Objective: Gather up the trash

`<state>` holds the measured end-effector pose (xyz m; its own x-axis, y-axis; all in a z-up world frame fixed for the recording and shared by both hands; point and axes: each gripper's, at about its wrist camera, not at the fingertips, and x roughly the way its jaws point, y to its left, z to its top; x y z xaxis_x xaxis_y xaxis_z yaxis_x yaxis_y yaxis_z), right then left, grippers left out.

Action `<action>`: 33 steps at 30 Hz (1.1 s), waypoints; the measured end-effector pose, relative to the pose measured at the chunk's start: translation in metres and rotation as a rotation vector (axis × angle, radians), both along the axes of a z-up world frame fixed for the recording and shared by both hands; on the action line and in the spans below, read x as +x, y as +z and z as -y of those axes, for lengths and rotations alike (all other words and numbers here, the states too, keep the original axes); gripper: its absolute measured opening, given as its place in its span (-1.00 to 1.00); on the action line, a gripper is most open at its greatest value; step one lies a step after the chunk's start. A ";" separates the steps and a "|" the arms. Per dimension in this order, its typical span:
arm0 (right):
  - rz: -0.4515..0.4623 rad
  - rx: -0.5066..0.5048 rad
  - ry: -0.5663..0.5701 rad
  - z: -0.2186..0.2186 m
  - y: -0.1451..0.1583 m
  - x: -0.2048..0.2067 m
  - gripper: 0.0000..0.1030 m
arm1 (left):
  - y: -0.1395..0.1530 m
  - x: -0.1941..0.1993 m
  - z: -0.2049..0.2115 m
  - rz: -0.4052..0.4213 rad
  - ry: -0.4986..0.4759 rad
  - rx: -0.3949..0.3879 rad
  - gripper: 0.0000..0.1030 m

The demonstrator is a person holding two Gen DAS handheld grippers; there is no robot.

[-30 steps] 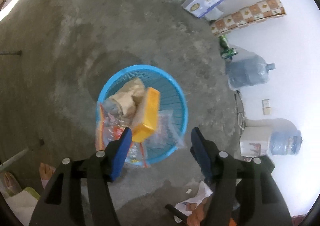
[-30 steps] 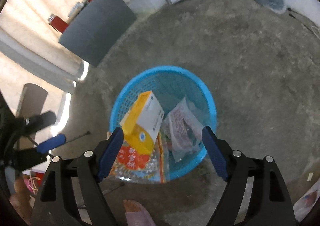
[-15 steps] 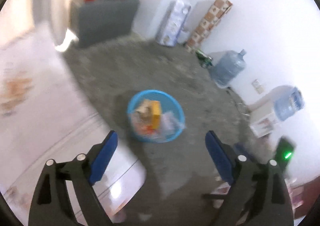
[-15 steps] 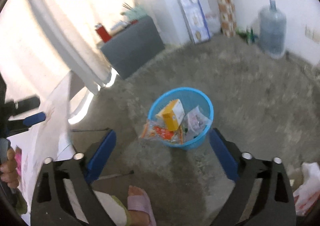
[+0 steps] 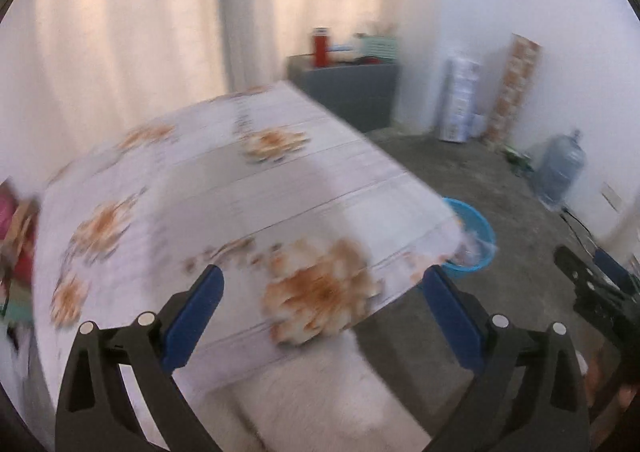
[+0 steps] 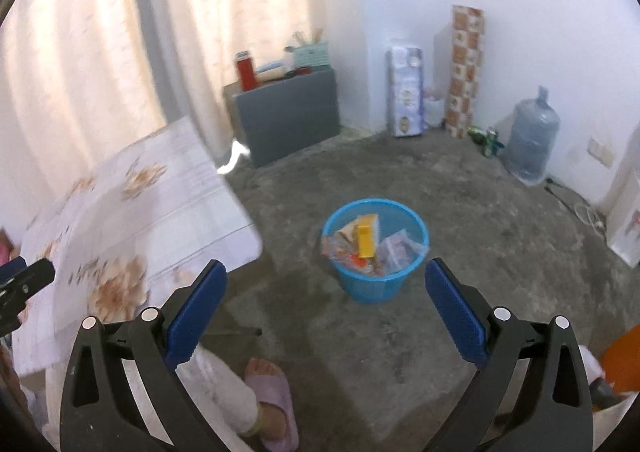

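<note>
My left gripper (image 5: pixel 320 300) is standing wide, its jaws having just been opening, nothing between them; my right gripper (image 6: pixel 326 298) is gaping just as wide and empty. Both are tilting downward, the left over the flowered table (image 5: pixel 248 188), the right over the floor (image 6: pixel 460 212). The blue bin (image 6: pixel 376 252) is sitting on the floor ahead of my right jaws, apart from them, with a yellow box (image 6: pixel 367 241) and wrappers (image 6: pixel 396 252) inside. From my left it is peeking past the table's corner.

A plain home room: curtains (image 6: pixel 80 64), floral tablecloth (image 6: pixel 132 220), water jug (image 6: pixel 530 140) ahead on bare concrete floor (image 6: pixel 460 236).
</note>
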<state>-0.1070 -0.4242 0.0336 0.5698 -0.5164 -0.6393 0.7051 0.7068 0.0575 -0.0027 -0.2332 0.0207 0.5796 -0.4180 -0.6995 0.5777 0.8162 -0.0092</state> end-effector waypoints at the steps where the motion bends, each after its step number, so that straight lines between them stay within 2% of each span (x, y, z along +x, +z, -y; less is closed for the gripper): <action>1: -0.008 -0.011 0.003 -0.005 0.002 0.003 0.85 | -0.002 -0.001 -0.006 0.013 0.035 -0.001 0.89; 4: -0.010 -0.038 0.005 -0.020 0.005 0.011 0.85 | 0.001 -0.007 -0.023 0.084 0.106 -0.008 0.89; 8: -0.021 -0.109 -0.007 -0.039 0.006 0.015 0.85 | 0.007 -0.013 -0.029 0.171 0.140 0.008 0.89; 12: -0.067 -0.157 -0.024 -0.055 0.009 0.018 0.85 | 0.003 -0.013 -0.023 0.128 0.133 0.026 0.89; 15: -0.073 -0.155 -0.028 -0.059 0.009 0.017 0.85 | -0.001 -0.016 -0.016 0.081 0.110 0.040 0.89; 23: -0.101 -0.145 -0.062 -0.056 0.007 0.013 0.85 | -0.007 -0.020 0.001 0.051 0.072 0.069 0.89; 33: -0.115 -0.142 -0.066 -0.053 0.003 0.014 0.85 | -0.009 -0.018 0.006 0.034 0.097 0.076 0.89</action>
